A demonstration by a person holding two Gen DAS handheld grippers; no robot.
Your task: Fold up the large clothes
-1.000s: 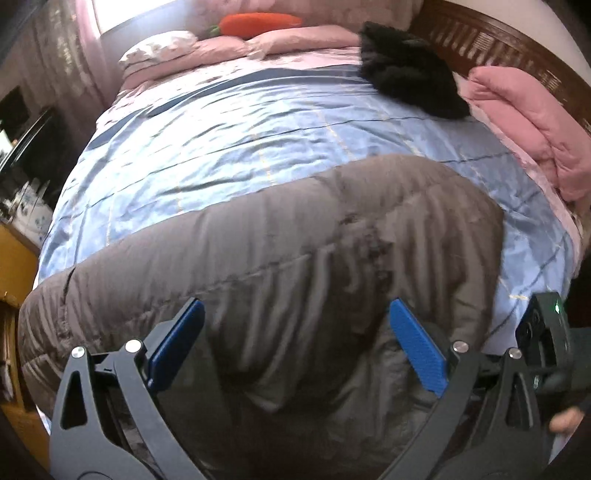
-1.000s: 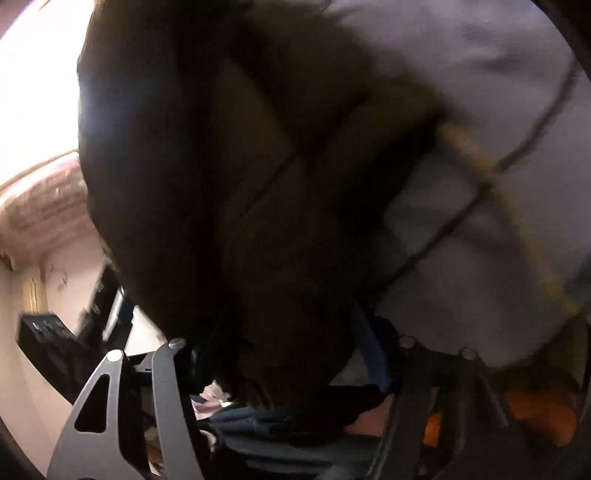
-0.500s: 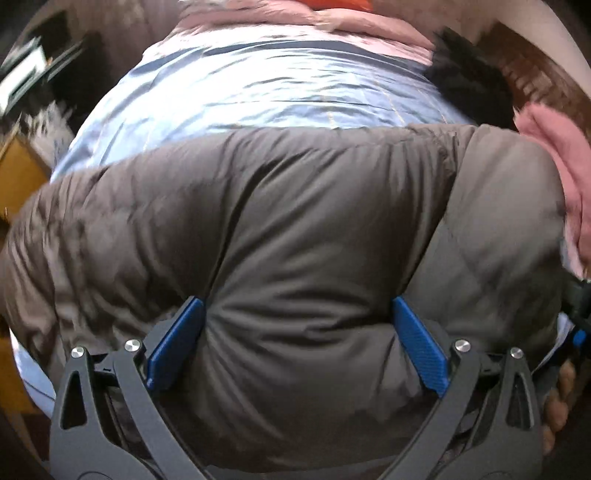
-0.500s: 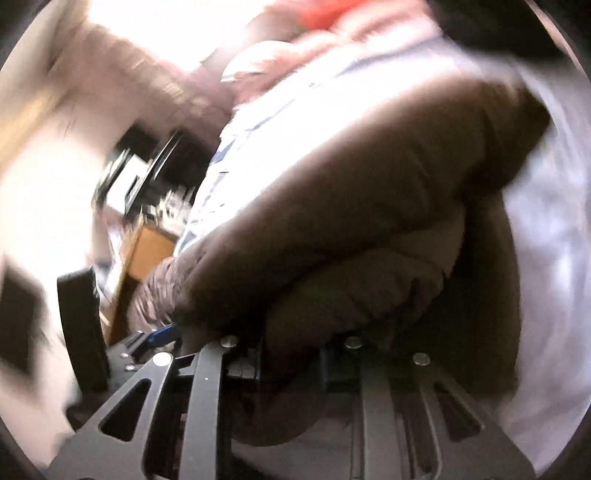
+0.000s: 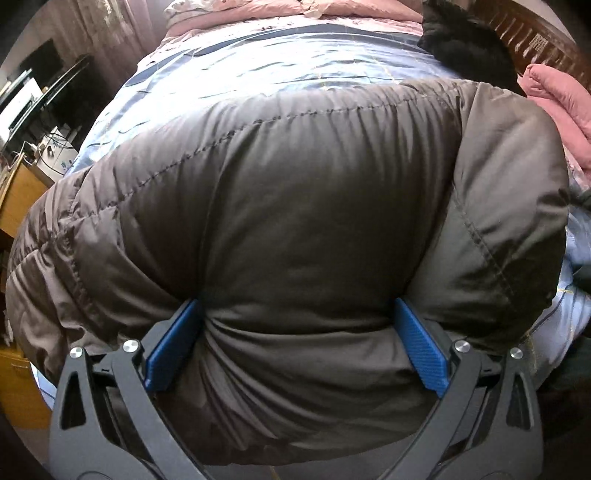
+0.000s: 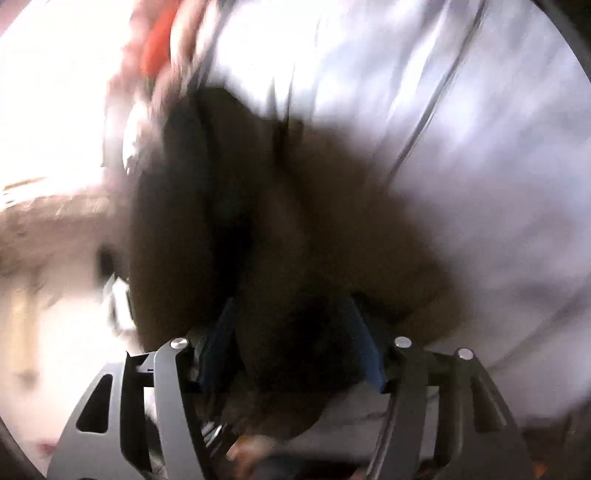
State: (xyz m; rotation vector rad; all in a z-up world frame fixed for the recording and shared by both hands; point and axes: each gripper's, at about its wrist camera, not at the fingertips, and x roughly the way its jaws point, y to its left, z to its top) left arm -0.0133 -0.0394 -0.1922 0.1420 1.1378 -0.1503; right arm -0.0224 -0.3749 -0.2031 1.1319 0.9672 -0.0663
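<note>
jacket (image 5: 295, 229) now folded over into thick bundle on bed (image 5: 258, 74), flat a second ago. left gripper (image 5: 295, 343) jaws spread wide, bundle bulging between pads. right gripper (image 6: 291, 347) pinching jacket fabric; view blurred, moving fast. fold underway, needs settling.

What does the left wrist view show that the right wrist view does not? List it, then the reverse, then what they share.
Only the left wrist view shows the stitched seams of the brown down jacket, a black fluffy garment, a pink quilt, the wooden headboard, and dark furniture beside the bed. Its left gripper has fingers spread wide around a bulge of jacket.

Only the right wrist view, badly blurred, shows an orange-red thing and the right gripper with jacket between its fingers.

Both show the jacket and the pale blue bedspread.
</note>
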